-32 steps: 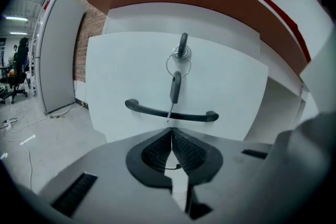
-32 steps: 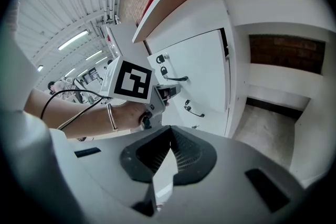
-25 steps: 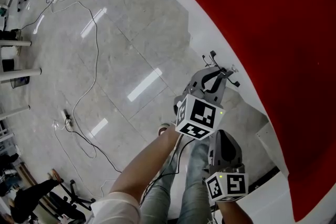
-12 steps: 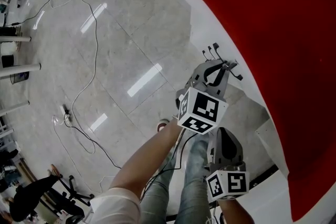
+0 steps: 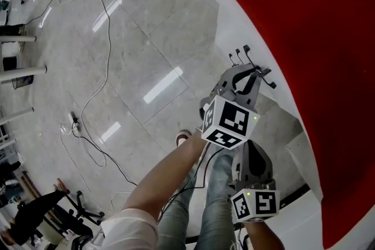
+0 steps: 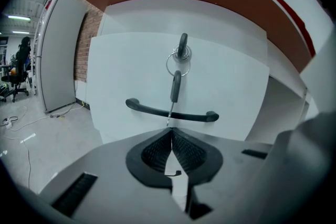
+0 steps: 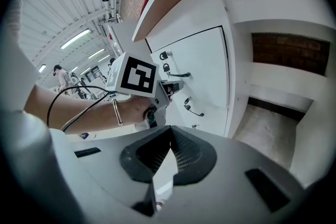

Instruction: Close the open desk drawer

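Left gripper (image 6: 171, 136) has its 2 jaws pressed together with nothing in them, tips near the black handle (image 6: 170, 111) on the white drawer front (image 6: 231, 81), middle of the left gripper view. Right gripper (image 7: 169, 139) is closed and empty too. Bare floor (image 5: 117, 55) fills the head view's left

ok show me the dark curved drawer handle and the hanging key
dark curved drawer handle (image 6: 152, 110): left gripper view, on the bar, left of centre
hanging key (image 6: 176, 86): left gripper view, on its dark head
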Demonstrator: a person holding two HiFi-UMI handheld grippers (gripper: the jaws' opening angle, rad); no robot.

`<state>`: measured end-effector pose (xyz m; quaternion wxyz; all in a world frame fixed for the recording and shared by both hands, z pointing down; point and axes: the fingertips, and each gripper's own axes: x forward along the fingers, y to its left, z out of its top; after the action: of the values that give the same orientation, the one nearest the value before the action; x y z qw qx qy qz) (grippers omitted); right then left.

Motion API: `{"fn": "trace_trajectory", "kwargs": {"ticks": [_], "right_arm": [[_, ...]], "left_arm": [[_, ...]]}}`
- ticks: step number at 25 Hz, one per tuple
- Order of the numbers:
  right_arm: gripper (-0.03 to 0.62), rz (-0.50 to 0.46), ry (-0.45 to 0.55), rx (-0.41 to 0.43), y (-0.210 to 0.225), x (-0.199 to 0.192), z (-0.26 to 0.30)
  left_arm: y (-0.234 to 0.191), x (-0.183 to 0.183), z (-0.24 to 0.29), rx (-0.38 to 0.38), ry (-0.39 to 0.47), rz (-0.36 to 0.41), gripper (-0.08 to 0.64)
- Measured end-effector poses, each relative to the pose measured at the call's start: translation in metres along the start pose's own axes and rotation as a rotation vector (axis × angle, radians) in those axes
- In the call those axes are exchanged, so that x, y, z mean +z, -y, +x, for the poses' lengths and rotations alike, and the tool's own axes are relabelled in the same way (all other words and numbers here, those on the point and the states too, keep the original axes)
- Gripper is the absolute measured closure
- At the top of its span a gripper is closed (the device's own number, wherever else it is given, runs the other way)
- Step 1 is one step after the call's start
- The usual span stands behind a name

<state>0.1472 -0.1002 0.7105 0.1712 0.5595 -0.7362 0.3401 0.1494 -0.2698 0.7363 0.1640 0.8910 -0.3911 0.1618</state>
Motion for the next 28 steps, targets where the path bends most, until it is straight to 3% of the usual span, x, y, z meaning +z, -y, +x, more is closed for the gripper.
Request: {"fn": "trace_trajectory", "kwargs": {"ticks": [28], "right_arm": [[0.594,0.0,-0.001,0.014,-0.01,0.007,-0.001]], "left_arm": [[0.001,0.007,0.016,-0.042,-0.016,0.007,0.551]]}}
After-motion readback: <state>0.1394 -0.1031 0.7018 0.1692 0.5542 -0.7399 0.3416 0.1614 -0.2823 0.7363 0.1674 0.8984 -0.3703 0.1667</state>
